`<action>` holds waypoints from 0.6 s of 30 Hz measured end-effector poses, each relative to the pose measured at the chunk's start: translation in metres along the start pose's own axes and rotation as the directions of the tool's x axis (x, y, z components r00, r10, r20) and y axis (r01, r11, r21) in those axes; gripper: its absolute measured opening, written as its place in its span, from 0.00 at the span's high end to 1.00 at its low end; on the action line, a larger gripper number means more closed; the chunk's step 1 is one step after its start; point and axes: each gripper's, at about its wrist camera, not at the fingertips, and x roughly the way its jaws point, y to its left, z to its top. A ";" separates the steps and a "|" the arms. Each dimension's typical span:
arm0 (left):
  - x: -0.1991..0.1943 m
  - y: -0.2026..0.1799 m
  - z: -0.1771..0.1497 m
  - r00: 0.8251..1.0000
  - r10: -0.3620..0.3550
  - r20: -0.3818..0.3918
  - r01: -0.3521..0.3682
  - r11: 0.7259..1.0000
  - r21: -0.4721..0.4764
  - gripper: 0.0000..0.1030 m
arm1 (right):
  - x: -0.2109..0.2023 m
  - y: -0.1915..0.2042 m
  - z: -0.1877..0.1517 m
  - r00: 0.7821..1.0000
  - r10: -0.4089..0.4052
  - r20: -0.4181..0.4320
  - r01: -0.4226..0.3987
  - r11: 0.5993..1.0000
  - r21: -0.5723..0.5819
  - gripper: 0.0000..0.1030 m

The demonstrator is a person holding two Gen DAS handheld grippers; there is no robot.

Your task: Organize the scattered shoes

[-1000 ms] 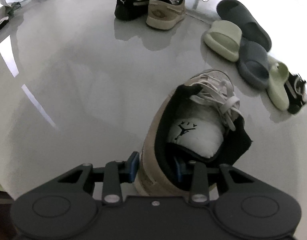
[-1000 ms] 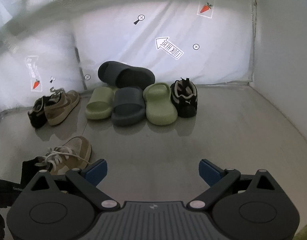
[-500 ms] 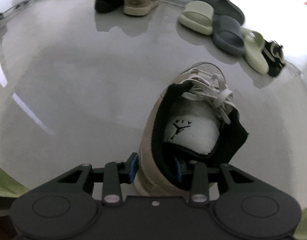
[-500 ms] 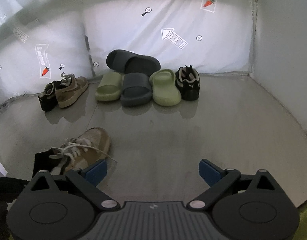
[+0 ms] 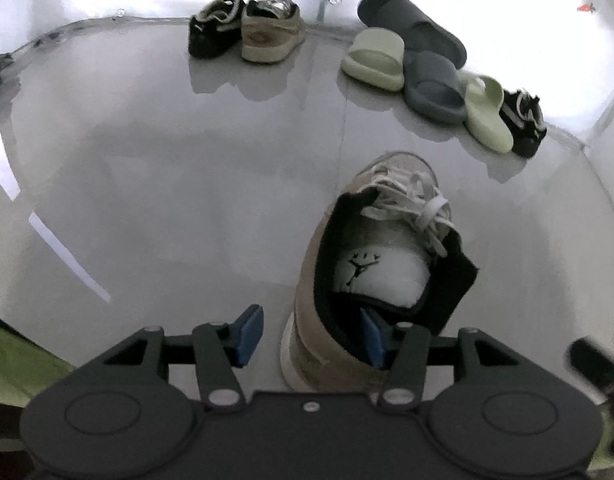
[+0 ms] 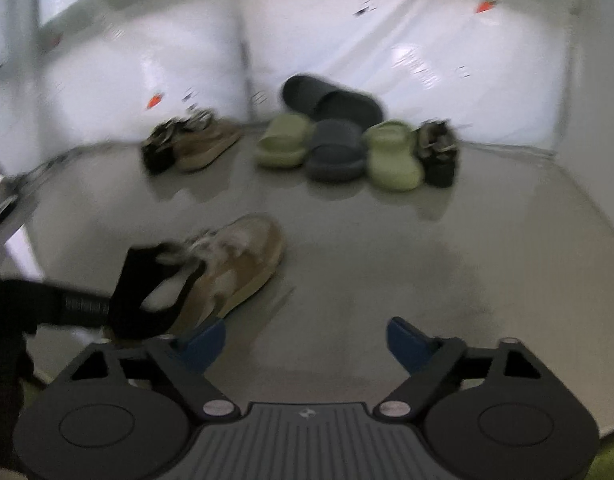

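A tan sneaker (image 5: pixel 371 240) with white laces and a black lining stands on the grey floor (image 5: pixel 167 184), toe pointing at the far wall. My left gripper (image 5: pixel 311 334) is open around its heel wall: one blue pad sits inside the collar, and the other stands a small gap outside the heel. The blurred right wrist view shows the same sneaker (image 6: pixel 235 264) at lower left. My right gripper (image 6: pixel 307 340) is open above bare floor, holding nothing. The matching tan sneaker (image 5: pixel 271 32) sits by the far wall beside a black sneaker (image 5: pixel 213 26).
By the wall to the right lie two green slides (image 5: pixel 373 58) (image 5: pixel 487 112), two dark grey slides (image 5: pixel 411 28) (image 5: pixel 433 84) and another black sneaker (image 5: pixel 525 120). White sheeting (image 6: pixel 347 40) walls the floor at the back. A green mat edge (image 5: pixel 11 356) shows near me.
My left gripper's fingers have spread and let go of the tan sneaker's heel. The sneaker now rests on the floor. The right gripper has swung, blurring its view.
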 end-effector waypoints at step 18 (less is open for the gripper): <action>-0.057 -0.011 -0.026 0.969 0.216 0.116 -0.207 0.974 -0.088 0.45 | 0.066 0.025 -0.009 0.856 0.471 -0.213 -0.509 0.839 -0.194 0.95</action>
